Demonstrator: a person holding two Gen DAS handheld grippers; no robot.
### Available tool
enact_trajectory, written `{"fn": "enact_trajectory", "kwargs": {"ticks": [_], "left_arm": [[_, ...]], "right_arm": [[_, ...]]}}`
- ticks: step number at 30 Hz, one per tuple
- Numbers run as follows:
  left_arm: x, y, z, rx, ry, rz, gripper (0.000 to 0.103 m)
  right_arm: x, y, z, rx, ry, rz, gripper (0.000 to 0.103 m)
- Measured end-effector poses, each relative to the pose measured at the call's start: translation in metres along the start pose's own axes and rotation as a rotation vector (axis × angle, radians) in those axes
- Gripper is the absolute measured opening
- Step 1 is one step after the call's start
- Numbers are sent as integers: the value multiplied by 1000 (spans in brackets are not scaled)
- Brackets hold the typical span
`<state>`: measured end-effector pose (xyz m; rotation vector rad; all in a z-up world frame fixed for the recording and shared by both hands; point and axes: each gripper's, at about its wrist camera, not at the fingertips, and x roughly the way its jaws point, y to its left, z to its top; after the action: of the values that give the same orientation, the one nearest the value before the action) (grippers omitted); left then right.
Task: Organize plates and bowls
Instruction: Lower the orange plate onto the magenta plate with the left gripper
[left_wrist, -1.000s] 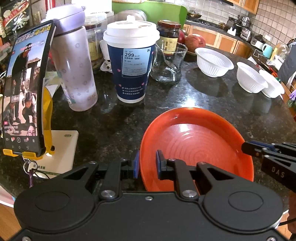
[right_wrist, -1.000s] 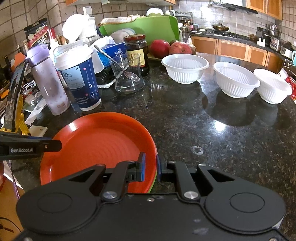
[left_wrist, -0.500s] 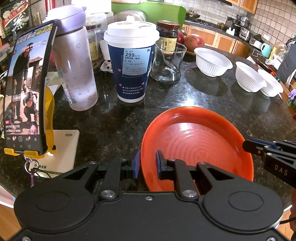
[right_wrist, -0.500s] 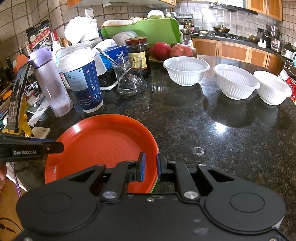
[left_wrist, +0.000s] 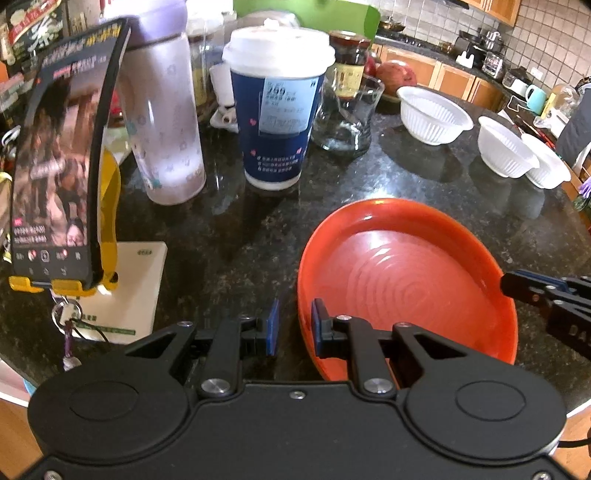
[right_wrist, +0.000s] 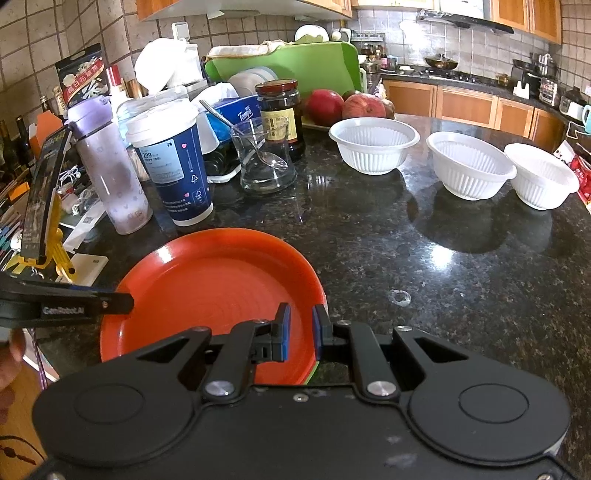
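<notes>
The orange plate (left_wrist: 406, 280) lies flat at the near edge of the dark stone desk (right_wrist: 424, 258), and a sliver of green under its rim in the right wrist view suggests that it tops a small stack. Both tools meet it at the rim, from opposite sides. The left hand-held gripper (left_wrist: 294, 326) straddles the plate's left rim; its jaws are opening, the rim stands between them, and a gap shows beside the outer pad, so it no longer pinches. The right hand-held gripper (right_wrist: 300, 334) has its pads drawn close on the right rim, one inside the plate and one outside: it looks pressed onto the plate's edge.

The plate is round, so it has no long axis to line up with; what counts is that it sits directly under and ahead of both tools, with each hand about equally near. The three white bowls (right_wrist: 373, 147) (right_wrist: 471, 168) (right_wrist: 541, 177) stand in a row toward the far right edge of the desk, well apart from the plate and nearer the right hand. Judging from this, the plate is being set down and the bowls come next, reached most easily from the right.

Toward the far left stand a blue paper cup (left_wrist: 279, 107), a lilac bottle (left_wrist: 160, 122), a glass with a spoon (right_wrist: 264, 158) and a phone on a yellow stand (left_wrist: 59, 166).
</notes>
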<state>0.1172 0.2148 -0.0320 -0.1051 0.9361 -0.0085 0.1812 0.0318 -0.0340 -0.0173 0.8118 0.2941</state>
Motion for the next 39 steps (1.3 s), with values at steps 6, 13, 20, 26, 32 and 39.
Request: {"fn": "enact_trajectory", "kwargs": {"ticks": [6,13,20,26,32,39], "left_arm": [[2,-1,-4,19,-11,-11,26],[0,2,-4,23,-11,-28,25],[-13,4,-4,34,-58,-29,25],[-17,2,-2,36,-72,-37,25],[-17,-5,0,56,-103,-17,25],[-18,-15,4,73,-112,-36,25]], "right_arm": [[-2,2,-1,6,-4,-11,14],[-3,7,-2,11,-5,-22,14],[-3,13,-2,6,-3,-23,14],[-1,21,1,-4,-5,-13,14],[0,24,3,-8,-2,-7,15],[-1,23,4,-1,-2,-15,21]]}}
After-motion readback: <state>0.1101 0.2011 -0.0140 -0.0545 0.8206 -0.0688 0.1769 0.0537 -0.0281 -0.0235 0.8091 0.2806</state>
